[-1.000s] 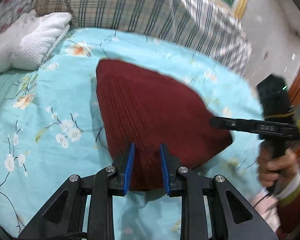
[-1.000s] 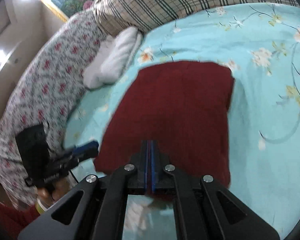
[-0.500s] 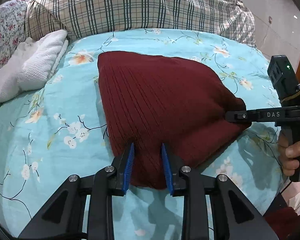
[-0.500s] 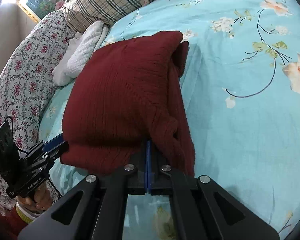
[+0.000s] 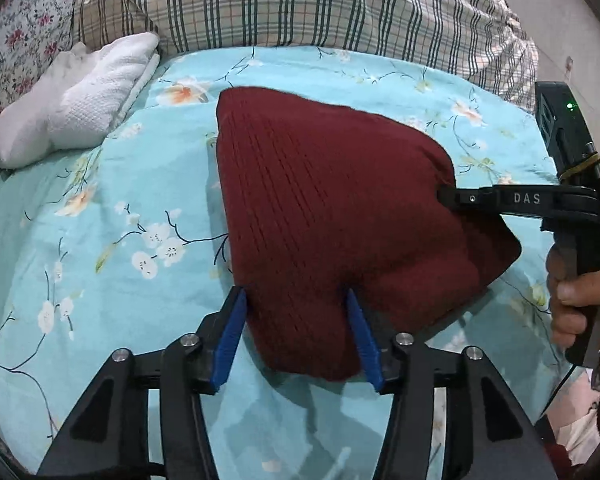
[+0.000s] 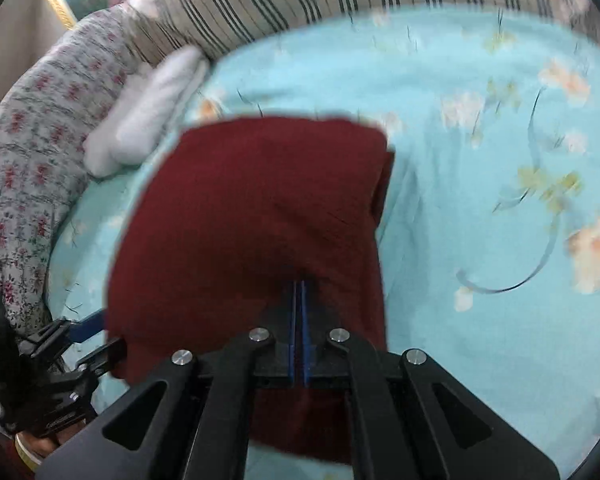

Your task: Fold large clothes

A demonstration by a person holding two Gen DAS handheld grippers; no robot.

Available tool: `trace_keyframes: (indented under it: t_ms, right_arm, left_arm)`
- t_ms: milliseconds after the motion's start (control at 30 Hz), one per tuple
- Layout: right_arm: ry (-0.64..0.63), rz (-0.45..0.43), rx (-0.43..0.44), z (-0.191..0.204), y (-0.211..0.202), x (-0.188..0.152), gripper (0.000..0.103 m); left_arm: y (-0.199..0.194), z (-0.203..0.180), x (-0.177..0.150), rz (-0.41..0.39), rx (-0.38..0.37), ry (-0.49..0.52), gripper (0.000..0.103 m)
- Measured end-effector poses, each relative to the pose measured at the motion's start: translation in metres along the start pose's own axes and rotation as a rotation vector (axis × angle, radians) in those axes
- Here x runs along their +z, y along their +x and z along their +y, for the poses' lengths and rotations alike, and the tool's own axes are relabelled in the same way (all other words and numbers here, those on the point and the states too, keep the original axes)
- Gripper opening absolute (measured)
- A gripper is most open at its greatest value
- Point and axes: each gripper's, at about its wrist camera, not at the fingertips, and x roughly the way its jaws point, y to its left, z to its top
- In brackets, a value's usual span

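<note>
A dark red knitted garment (image 5: pixel 332 208), folded into a thick pad, lies on the light blue flowered bedsheet (image 5: pixel 100 220). My left gripper (image 5: pixel 296 300) is open, its blue pads (image 5: pixel 230 332) on either side of the garment's near corner. My right gripper (image 6: pixel 299 284) is shut on the garment's edge (image 6: pixel 260 220); in the left wrist view it comes in from the right (image 5: pixel 444 196) and grips the right edge. In the right wrist view the left gripper (image 6: pixel 96 332) shows at the lower left, at the garment's corner.
A white folded towel (image 5: pixel 80 96) lies at the back left of the bed. A plaid pillow (image 5: pixel 300 4) runs along the headboard side, with a flowered pillow (image 6: pixel 24 152) beside it. The bed's edge lies to the right in the left wrist view.
My left gripper has opened wider around the near corner. My right gripper, still shut on the edge, has carried it further over the garment; the right view is blurred by motion.
</note>
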Motion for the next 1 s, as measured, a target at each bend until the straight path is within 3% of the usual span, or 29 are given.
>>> trace_keyframes:
  t_ms: [167, 267, 467, 533, 633, 1000]
  right_arm:
    - [0.02, -0.004, 0.007, 0.0, -0.012, -0.002, 0.001]
    - [0.037, -0.008, 0.021, 0.003, -0.028, -0.005, 0.002]
    - [0.008, -0.009, 0.055, 0.017, -0.056, -0.026, 0.006]
    - [0.004, -0.005, 0.056, 0.018, -0.063, -0.035, 0.012]
    - [-0.014, -0.007, 0.051, 0.022, -0.075, -0.05, 0.036]
    - [-0.043, 0.015, 0.008, 0.021, -0.094, -0.086, 0.041]
  left_arm:
    - [0.007, 0.004, -0.002, 0.005, -0.018, -0.022, 0.06]
    - [-0.003, 0.014, -0.001, 0.007, -0.062, -0.083, 0.06]
    - [-0.028, 0.034, -0.007, 0.012, -0.123, -0.2, 0.073]
    - [-0.036, 0.034, -0.008, 0.011, -0.113, -0.202, 0.076]
    - [-0.044, 0.03, -0.011, 0.023, -0.079, -0.189, 0.081]
    - [-0.055, 0.01, -0.039, 0.11, 0.01, -0.132, 0.085]
